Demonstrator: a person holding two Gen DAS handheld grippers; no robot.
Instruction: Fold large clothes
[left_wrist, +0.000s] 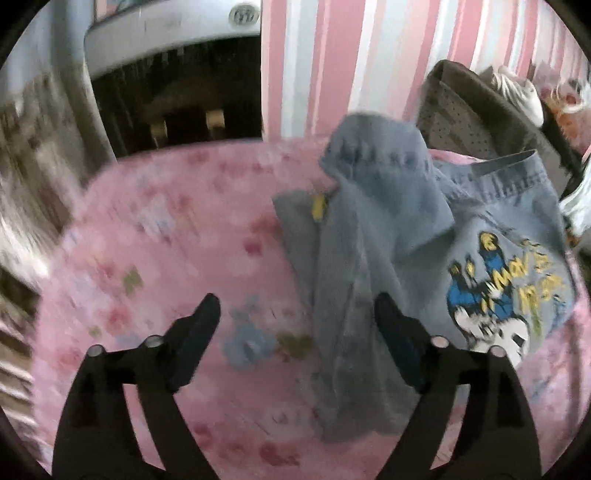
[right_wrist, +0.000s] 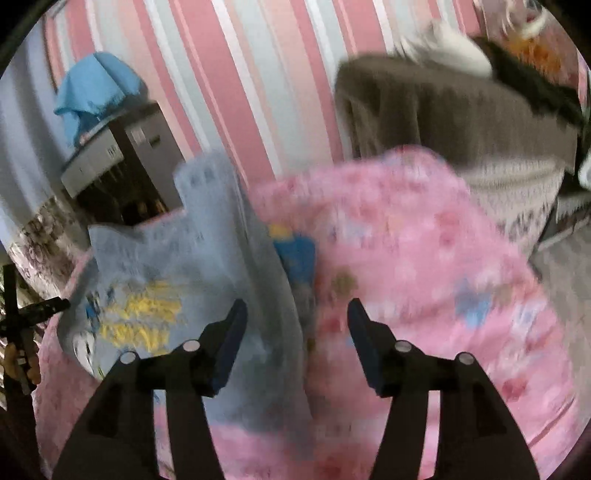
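Left gripper (left_wrist: 297, 301): the fingers (left_wrist: 199, 325) are standing wide apart and are gripping nothing. Between them the pink floral blanket (left_wrist: 177, 236) is showing; the right-hand finger is overlapping the near edge of the denim garment (left_wrist: 384, 221) in the picture, but whether it is touching the cloth cannot be told.

Right gripper (right_wrist: 295, 306): the fingers (right_wrist: 231, 339) are standing moderately apart, with nothing clamped. A fold of the denim garment (right_wrist: 207, 258) is lying in the gap between them, and the pads are not pressing on it.

The denim garment is lying on the blanket, bunched rather than flat. In the left wrist view one section is rising in a hump toward the wall, a hemmed edge is running along the far right, and a cartoon print (left_wrist: 506, 295) in yellow, blue and white is facing up on the right part. In the right wrist view the same print (right_wrist: 144, 317) is appearing at the left, heavily blurred.

Beyond the garment, a brown folded cloth (right_wrist: 454, 122) is lying at the far end of the blanket, with what is probably a white soft item (right_wrist: 454, 48) behind it. A striped pink and white wall (left_wrist: 351, 62) is closing the scene. At the far left of the right wrist view a cabinet (right_wrist: 122, 155) is carrying a blue cloth (right_wrist: 96, 85).
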